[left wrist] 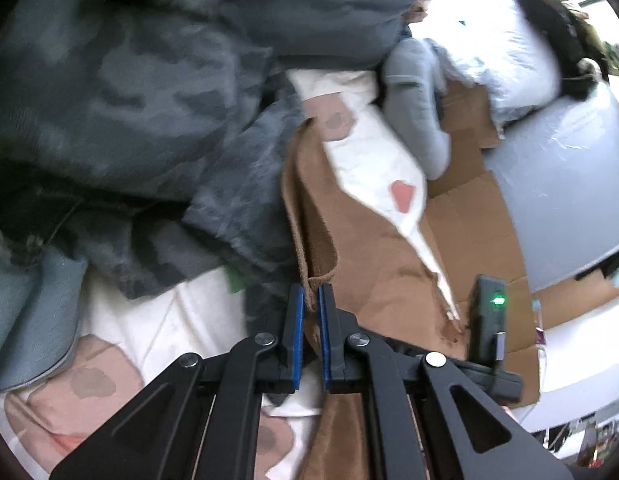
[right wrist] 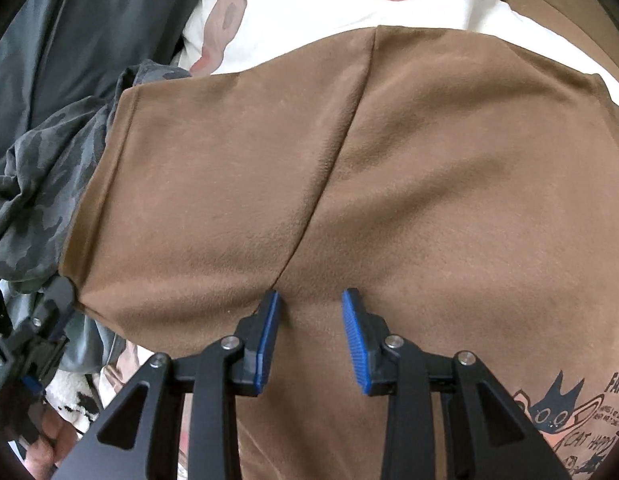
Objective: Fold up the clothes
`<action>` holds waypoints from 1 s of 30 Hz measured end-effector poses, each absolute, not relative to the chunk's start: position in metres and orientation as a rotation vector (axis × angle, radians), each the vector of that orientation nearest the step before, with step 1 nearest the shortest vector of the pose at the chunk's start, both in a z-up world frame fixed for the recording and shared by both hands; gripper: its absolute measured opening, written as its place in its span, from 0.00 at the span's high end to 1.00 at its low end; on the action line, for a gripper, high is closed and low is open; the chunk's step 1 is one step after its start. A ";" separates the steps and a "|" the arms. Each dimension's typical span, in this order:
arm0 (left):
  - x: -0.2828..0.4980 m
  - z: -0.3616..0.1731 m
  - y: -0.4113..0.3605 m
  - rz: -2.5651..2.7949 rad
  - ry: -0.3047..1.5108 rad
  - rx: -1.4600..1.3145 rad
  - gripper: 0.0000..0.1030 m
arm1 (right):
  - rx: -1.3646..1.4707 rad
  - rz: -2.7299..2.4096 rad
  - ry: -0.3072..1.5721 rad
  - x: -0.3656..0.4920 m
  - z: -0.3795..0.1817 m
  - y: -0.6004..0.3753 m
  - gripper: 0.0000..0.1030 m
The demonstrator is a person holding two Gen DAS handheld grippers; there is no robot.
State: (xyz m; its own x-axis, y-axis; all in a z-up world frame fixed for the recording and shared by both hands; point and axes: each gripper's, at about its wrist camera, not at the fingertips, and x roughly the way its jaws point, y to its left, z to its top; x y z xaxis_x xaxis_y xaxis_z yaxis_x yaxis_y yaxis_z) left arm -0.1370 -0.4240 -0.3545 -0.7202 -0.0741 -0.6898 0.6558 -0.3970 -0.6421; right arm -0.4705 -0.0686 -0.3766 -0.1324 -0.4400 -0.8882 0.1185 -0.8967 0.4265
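- The brown garment [right wrist: 349, 168] lies spread on the white sheet [right wrist: 317, 4], with one crease running down its middle; a cat print [right wrist: 565, 420] shows near its edge.
- The left gripper [left wrist: 309, 300] has its jaws narrow, pinching a hem of the garment.
- The right gripper [right wrist: 309, 300] hovers over the cloth, jaws apart and holding nothing.
- The garment looks part-folded; further folds seem left.
- The camouflage clothes [left wrist: 129, 92] sit heaped just beside it, unfolded.
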 end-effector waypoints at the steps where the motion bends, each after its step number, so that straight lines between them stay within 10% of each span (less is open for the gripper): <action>1: -0.136 -0.361 -0.427 -2.122 1.371 0.813 0.94 | 1.774 -2.085 -0.363 -0.471 -0.376 -0.068 0.70; 30: -0.172 -0.361 -0.411 -2.280 1.213 0.975 0.92 | 1.712 -2.025 -0.363 -0.439 -0.385 -0.111 0.70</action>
State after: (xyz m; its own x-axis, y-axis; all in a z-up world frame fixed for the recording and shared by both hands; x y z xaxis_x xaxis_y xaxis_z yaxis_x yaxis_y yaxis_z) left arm -0.1724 -0.4105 -0.3615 -0.6877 -0.0078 -0.7259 0.6064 -0.5559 -0.5685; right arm -0.4387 -0.1110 -0.3852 -0.1192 -0.5035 -0.8557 0.1753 -0.8590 0.4810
